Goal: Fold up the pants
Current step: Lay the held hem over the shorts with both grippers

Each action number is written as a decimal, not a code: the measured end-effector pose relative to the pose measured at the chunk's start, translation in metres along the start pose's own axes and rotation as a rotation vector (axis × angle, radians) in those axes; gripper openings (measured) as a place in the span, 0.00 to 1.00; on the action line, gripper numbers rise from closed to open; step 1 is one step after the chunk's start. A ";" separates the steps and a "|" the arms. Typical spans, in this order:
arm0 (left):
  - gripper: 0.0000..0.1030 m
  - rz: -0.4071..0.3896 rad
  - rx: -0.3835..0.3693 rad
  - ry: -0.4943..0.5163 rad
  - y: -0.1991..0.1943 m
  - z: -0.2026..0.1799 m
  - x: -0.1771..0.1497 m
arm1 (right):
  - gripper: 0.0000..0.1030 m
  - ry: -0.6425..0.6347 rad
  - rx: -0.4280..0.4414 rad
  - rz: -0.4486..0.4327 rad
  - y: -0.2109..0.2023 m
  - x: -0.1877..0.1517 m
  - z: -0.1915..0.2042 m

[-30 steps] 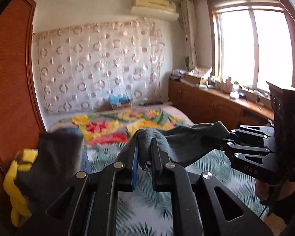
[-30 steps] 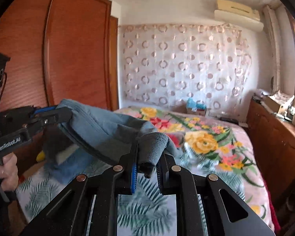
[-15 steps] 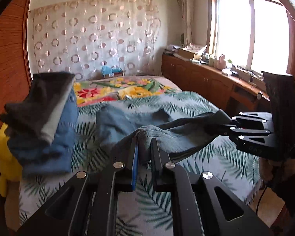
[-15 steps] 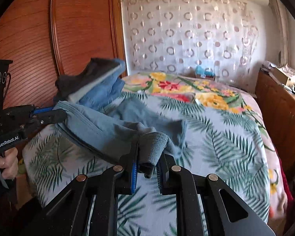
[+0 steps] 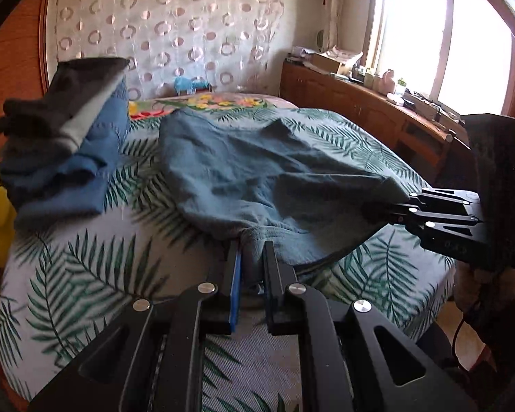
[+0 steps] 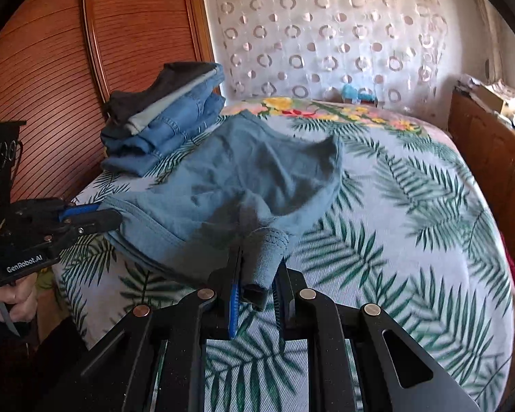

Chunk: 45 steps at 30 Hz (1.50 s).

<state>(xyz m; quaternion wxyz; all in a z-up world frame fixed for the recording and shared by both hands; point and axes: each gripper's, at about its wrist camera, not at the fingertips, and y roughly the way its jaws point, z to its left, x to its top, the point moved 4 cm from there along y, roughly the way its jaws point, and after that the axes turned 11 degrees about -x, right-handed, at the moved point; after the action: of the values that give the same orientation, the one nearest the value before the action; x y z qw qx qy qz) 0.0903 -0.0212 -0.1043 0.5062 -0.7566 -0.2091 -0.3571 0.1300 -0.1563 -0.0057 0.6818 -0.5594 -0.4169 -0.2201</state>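
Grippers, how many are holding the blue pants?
2. The left hand-held gripper pinches the blue pants at the near edge; the right hand-held gripper pinches the edge further along.

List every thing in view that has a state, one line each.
Pants: far part spread on the bed, near edge lifted and pinched at two corners.
Left gripper: shut on pants.
Right gripper: shut on pants, cloth bunched between the fingers.
Clothes stack: folded, piled at the bed's left edge.
Bedspread: laid flat.
Curtain: drawn.
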 end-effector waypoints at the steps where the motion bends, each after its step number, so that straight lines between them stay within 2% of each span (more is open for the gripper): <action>1: 0.12 -0.002 -0.006 0.000 -0.003 -0.001 -0.002 | 0.16 0.002 0.002 0.002 -0.001 0.001 -0.001; 6: 0.12 -0.027 -0.040 0.002 -0.025 -0.014 -0.003 | 0.16 0.000 0.013 -0.007 -0.016 -0.001 -0.002; 12: 0.12 -0.044 -0.081 -0.010 -0.052 -0.027 -0.005 | 0.16 -0.006 0.031 -0.041 -0.056 0.003 -0.004; 16: 0.12 -0.039 -0.075 -0.011 -0.059 -0.031 -0.006 | 0.16 -0.013 0.039 -0.045 -0.078 0.001 -0.003; 23: 0.12 -0.037 -0.052 0.011 -0.061 -0.036 -0.010 | 0.16 -0.029 0.030 -0.048 -0.084 -0.003 0.000; 25: 0.12 -0.028 -0.049 0.006 -0.059 -0.034 -0.011 | 0.16 -0.025 0.030 -0.042 -0.076 -0.017 0.000; 31: 0.12 -0.011 -0.041 0.011 -0.057 -0.034 -0.014 | 0.16 -0.023 0.029 -0.020 -0.063 -0.024 0.003; 45: 0.12 -0.049 -0.067 0.038 -0.085 -0.044 -0.010 | 0.16 -0.015 0.058 -0.050 -0.087 -0.027 0.003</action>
<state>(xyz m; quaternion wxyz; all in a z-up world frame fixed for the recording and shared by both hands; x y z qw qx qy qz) 0.0120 -0.0276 -0.0490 0.4755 -0.7609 -0.2056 -0.3907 0.0471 -0.1818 0.0231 0.6889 -0.5306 -0.4418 -0.2208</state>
